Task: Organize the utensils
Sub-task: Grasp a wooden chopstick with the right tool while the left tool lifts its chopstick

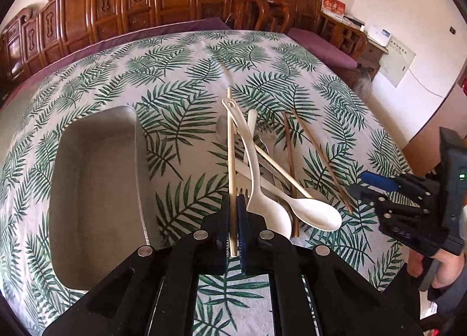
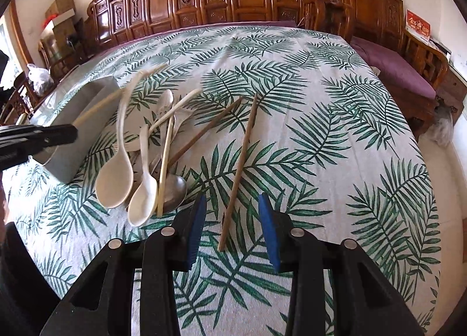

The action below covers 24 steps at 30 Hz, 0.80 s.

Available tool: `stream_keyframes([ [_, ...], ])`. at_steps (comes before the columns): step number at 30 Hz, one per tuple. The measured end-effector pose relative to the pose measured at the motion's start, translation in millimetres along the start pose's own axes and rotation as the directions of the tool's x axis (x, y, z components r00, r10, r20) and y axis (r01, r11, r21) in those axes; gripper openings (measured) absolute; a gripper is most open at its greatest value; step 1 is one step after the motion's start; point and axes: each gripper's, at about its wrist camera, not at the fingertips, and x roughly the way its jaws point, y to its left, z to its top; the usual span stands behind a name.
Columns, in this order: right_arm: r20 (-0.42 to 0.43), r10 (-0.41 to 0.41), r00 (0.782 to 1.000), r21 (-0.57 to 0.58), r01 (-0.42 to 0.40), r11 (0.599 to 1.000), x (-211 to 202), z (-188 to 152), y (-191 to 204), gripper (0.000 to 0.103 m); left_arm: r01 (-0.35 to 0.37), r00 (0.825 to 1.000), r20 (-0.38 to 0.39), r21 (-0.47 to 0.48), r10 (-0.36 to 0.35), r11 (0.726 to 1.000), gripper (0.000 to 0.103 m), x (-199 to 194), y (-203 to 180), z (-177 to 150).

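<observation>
The left gripper (image 1: pixel 233 219) has its jaws clamped on one pale chopstick (image 1: pixel 231 160), beside the tray (image 1: pixel 96 190). The right gripper (image 2: pixel 232 228) has its jaws apart around a brown chopstick (image 2: pixel 239 172) lying on the counter (image 2: pixel 321 131). The tray looks empty; the spoons (image 2: pixel 116 178) are still piled, so most sorting remains.

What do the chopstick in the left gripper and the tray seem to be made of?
Chopstick held in the left gripper: probably bamboo or light wood, matte pale tan, straight and slim. Tray: apparently metal, likely stainless steel, brushed grey with soft sheen and rounded pressed corners.
</observation>
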Motion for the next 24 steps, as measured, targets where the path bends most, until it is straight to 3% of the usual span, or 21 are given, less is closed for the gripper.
stream_keyframes([
  [3, -0.014, -0.005, 1.000, 0.009, 0.006, 1.000, 11, 2, -3, 0.039, -0.010, 1.000, 0.020, -0.013, 0.011, 1.000, 0.004, -5, 9, 1],
  [8, -0.034, -0.008, 0.999, 0.029, 0.009, 1.000, 30, 11, -7, 0.028, -0.022, 0.998, 0.053, -0.025, 0.023, 0.999, 0.004, -8, 18, 10],
  [18, -0.043, -0.071, 0.997, -0.017, 0.070, 0.997, 48, 26, -7, 0.024, -0.024, 0.991, 0.131, 0.020, 0.022, 0.999, 0.004, -26, 2, 41],
  [22, -0.048, -0.108, 0.993, -0.016, 0.107, 0.994, 51, 30, -9, 0.007, -0.027, 0.988, 0.152, 0.014, 0.025, 1.000, 0.004, -40, 8, 46],
  [24, -0.054, -0.098, 0.994, -0.011, 0.098, 0.995, 51, 31, -12, 0.006, -0.033, 0.987, 0.157, 0.012, 0.031, 0.999, 0.004, -46, 13, 43],
])
